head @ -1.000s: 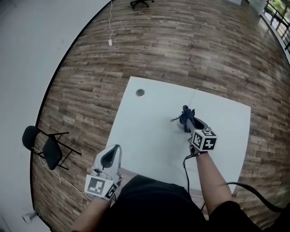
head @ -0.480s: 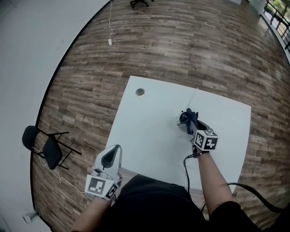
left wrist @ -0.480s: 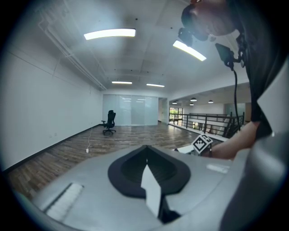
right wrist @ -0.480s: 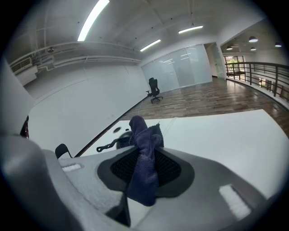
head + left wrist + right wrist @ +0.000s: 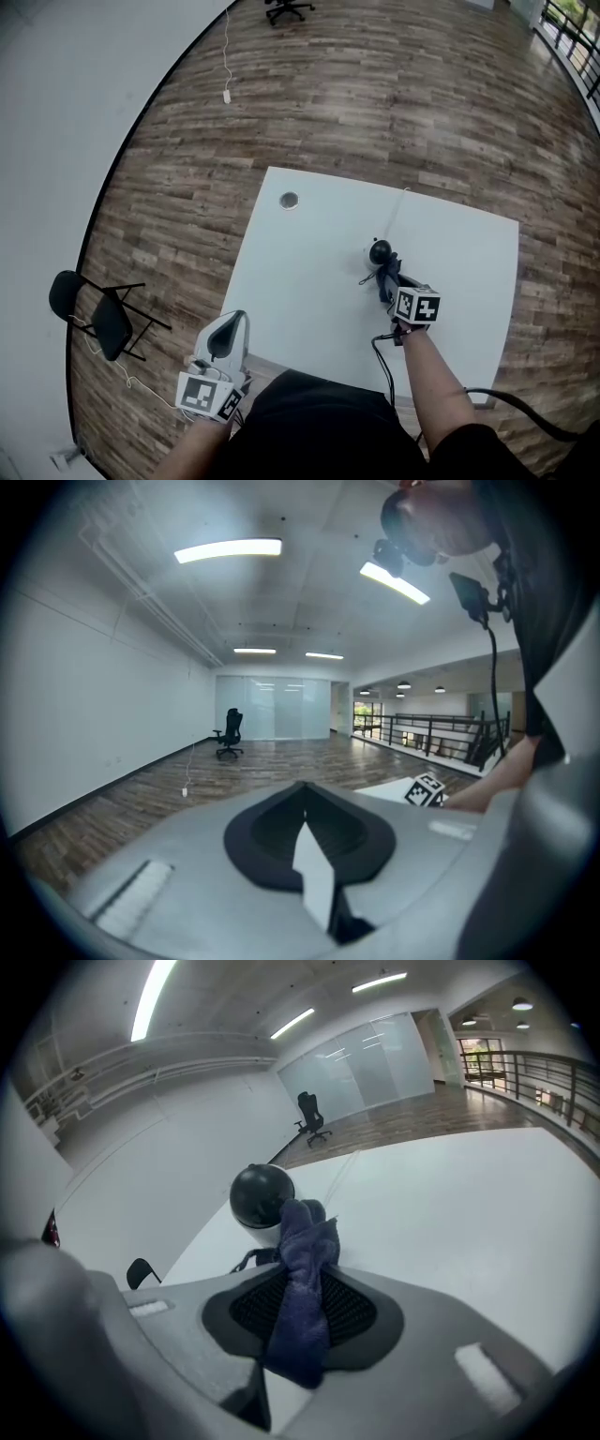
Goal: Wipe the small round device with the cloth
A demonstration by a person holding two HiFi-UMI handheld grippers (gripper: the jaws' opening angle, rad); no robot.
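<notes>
Pinching a bunched dark blue cloth (image 5: 305, 1279) between them, the right gripper's (image 5: 387, 280) jaws stand part-closed on the fabric, whose loose end pokes out past the tips. That end sits right against the small round device (image 5: 262, 1194), a black ball on a pale base. I cannot tell whether the two actually touch. From the head view, the device (image 5: 380, 251) stands on the white desk (image 5: 300, 281) at about 11 o'clock from the jaws, right of the desk's middle, with a thin cable (image 5: 398, 211) running toward 12 o'clock. The left gripper (image 5: 305, 794) has its jaws closed together with nothing between them. It hangs at 8 o'clock off the desk's near corner, over the wooden floor (image 5: 375, 103). A black folding chair (image 5: 98, 314) stands out at 9 o'clock.
</notes>
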